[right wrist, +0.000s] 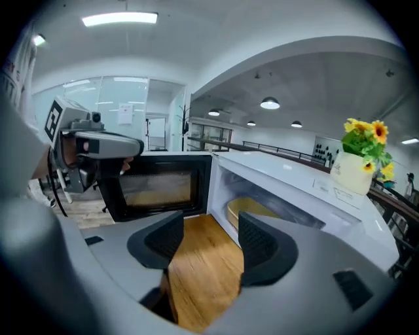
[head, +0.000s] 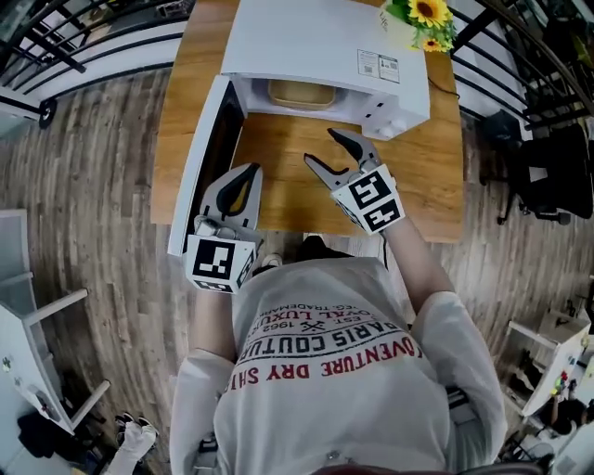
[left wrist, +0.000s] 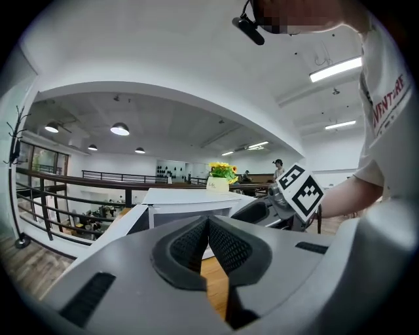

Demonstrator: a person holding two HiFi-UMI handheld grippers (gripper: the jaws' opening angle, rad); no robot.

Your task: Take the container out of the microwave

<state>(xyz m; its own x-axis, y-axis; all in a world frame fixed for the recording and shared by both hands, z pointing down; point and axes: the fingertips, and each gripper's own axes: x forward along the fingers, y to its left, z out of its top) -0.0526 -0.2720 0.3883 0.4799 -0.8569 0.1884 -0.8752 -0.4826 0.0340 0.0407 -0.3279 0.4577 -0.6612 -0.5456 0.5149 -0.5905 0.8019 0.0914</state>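
While the container [head: 300, 93] sits inside the open microwave [head: 316, 37], right gripper [head: 322, 148] hovers wide apart, empty, above the tabletop [head: 278, 148]; left gripper [head: 249, 173] jaws together, holding nothing.

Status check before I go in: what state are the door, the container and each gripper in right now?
Microwave door: swung wide open.
Container: inside the microwave, not gripped.
Left gripper: jaws together, empty.
Right gripper: jaws apart, empty, short of the microwave.

Wooden table [head: 436, 176] bearing microwave [head: 325, 42], flowerpot [head: 401, 28]
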